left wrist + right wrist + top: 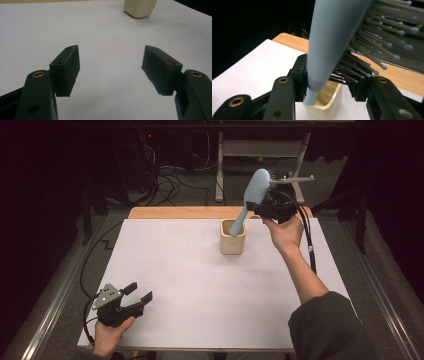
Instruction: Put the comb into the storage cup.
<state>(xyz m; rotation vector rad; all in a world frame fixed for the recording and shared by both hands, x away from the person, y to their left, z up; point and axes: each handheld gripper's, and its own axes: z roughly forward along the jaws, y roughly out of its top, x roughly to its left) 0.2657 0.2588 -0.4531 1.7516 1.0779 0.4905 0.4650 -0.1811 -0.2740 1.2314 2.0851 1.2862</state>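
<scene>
My right jaws (329,82) are clamped on the pale blue plastic hairbrush (251,200) near its bristle head, handle end angled down into the small cream square cup (232,237) just below them. Looks like I'm mid-drop: next I'd ease lower and let go so it leans on the rim. Bristles are grey with little ball tips. Left jaws (110,70) spread wide, holding nothing, over the white bench (200,285).
</scene>
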